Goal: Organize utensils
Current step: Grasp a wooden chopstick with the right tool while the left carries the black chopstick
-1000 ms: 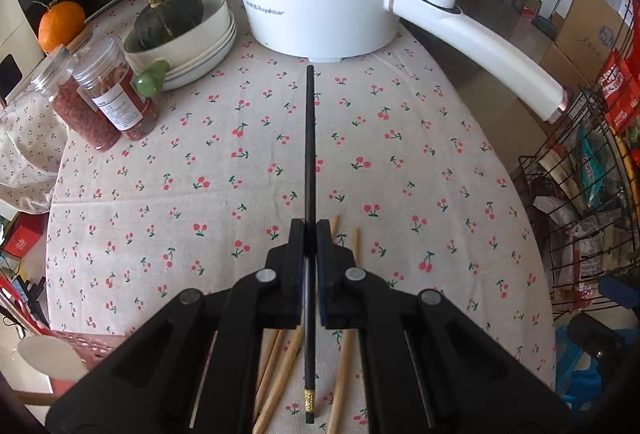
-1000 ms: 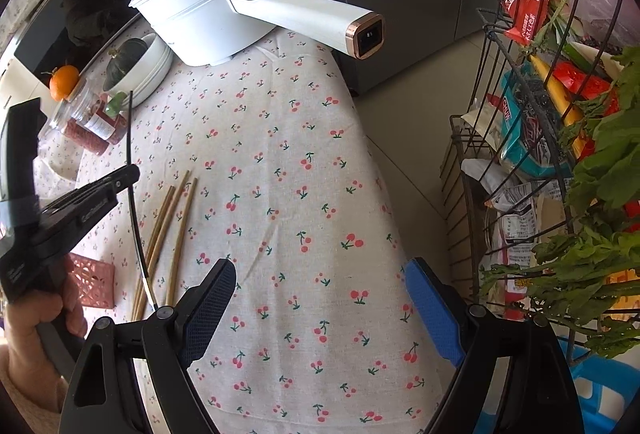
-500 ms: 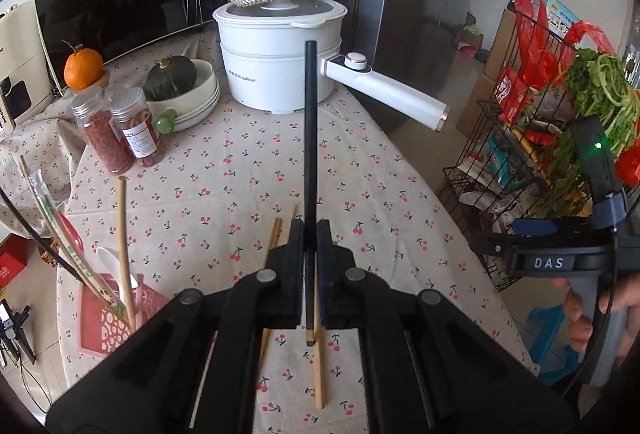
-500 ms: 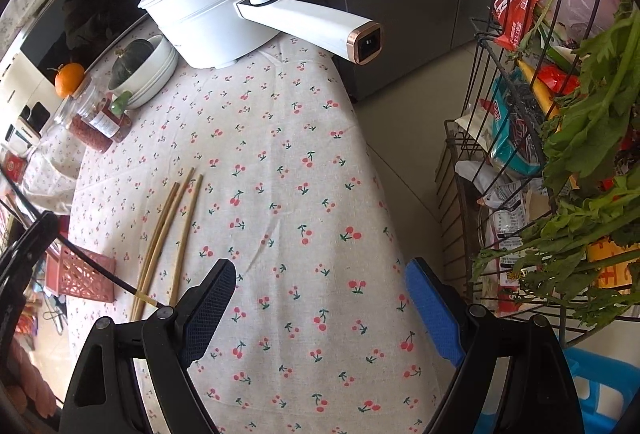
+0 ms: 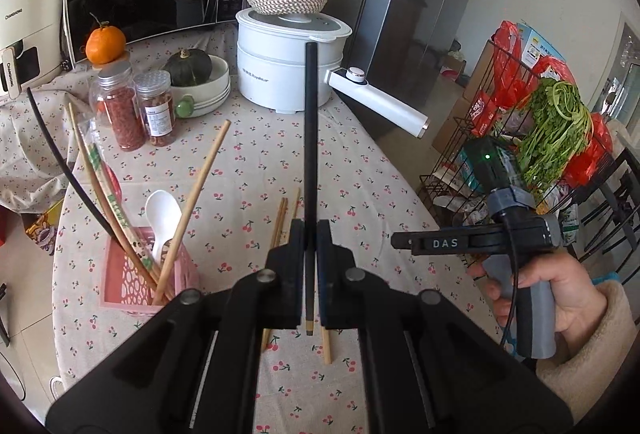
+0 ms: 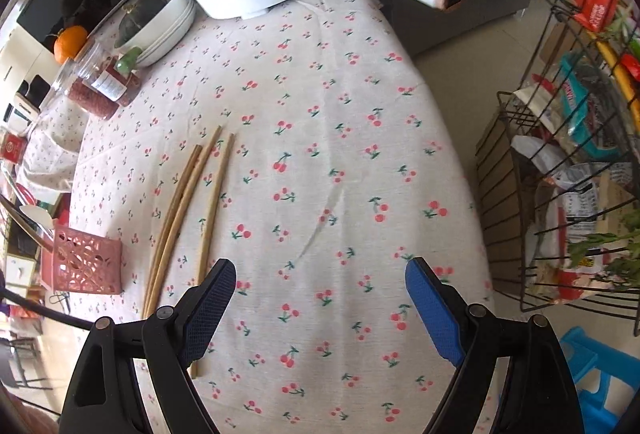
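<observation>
My left gripper [image 5: 310, 234] is shut on a black chopstick [image 5: 310, 133], which stands up out of the jaws above the cherry-print tablecloth [image 5: 248, 169]. To its lower left, a pink basket [image 5: 120, 286] holds wooden chopsticks [image 5: 192, 201], wrapped ones and a white spoon [image 5: 162, 209]. Three loose wooden chopsticks [image 6: 188, 201] lie side by side on the cloth, left of my right gripper [image 6: 320, 298]. That gripper hangs open over bare cloth with nothing between its blue pads [image 6: 430, 310]. The pink basket [image 6: 86, 266] sits further left.
A white electric pot [image 5: 288, 61] with a long handle [image 5: 380, 105] stands at the back, beside stacked bowls holding a squash [image 5: 188, 67], two jars [image 5: 136, 109] and an orange [image 5: 105, 43]. A wire rack [image 6: 552, 193] of groceries stands off the table's right edge.
My left gripper rose and tipped upward with the black chopstick, bringing the pink basket into view at lower left. My right gripper dropped closer to the cloth beside the wooden chopsticks.
</observation>
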`<action>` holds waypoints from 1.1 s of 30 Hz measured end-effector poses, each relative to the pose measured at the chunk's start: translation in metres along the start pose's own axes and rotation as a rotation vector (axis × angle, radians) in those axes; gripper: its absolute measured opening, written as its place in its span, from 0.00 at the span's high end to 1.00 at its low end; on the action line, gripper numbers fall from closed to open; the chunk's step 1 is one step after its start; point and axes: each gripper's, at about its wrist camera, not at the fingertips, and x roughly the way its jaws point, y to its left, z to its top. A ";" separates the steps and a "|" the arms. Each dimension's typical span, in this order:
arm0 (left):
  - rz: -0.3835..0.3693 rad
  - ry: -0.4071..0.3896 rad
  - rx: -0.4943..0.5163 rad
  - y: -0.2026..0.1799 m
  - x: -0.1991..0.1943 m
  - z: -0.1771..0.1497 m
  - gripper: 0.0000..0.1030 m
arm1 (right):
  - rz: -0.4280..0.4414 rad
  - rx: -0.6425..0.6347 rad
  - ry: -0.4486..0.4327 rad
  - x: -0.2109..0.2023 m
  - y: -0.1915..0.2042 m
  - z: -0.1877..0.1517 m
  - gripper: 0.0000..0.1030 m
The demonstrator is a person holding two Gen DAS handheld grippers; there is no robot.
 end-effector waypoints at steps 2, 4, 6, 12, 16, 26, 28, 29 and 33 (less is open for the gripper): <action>-0.013 0.005 -0.007 0.004 -0.004 -0.002 0.94 | 0.014 -0.028 0.017 0.012 0.018 0.002 0.15; -0.025 0.005 -0.008 0.007 -0.009 -0.004 0.94 | 0.018 -0.068 0.018 0.022 0.039 0.004 0.15; -0.033 0.001 -0.010 0.011 -0.015 -0.005 0.94 | 0.009 -0.106 0.015 0.032 0.056 0.007 0.16; -0.044 0.006 -0.030 0.025 -0.024 -0.011 0.94 | -0.035 -0.132 0.038 0.062 0.083 0.014 0.35; -0.044 0.017 -0.038 0.032 -0.026 -0.016 0.94 | -0.075 -0.140 0.026 0.069 0.091 0.015 0.36; -0.037 0.042 -0.039 0.035 -0.022 -0.021 0.94 | -0.151 -0.199 0.014 0.066 0.102 0.003 0.86; -0.037 0.042 -0.034 0.034 -0.022 -0.021 0.94 | -0.134 -0.188 0.011 0.064 0.100 -0.001 0.91; -0.040 0.040 -0.032 0.034 -0.023 -0.021 0.94 | -0.120 -0.175 0.009 0.063 0.097 -0.003 0.93; -0.056 0.015 -0.029 0.036 -0.029 -0.019 0.94 | -0.048 -0.128 -0.035 0.046 0.085 -0.010 0.93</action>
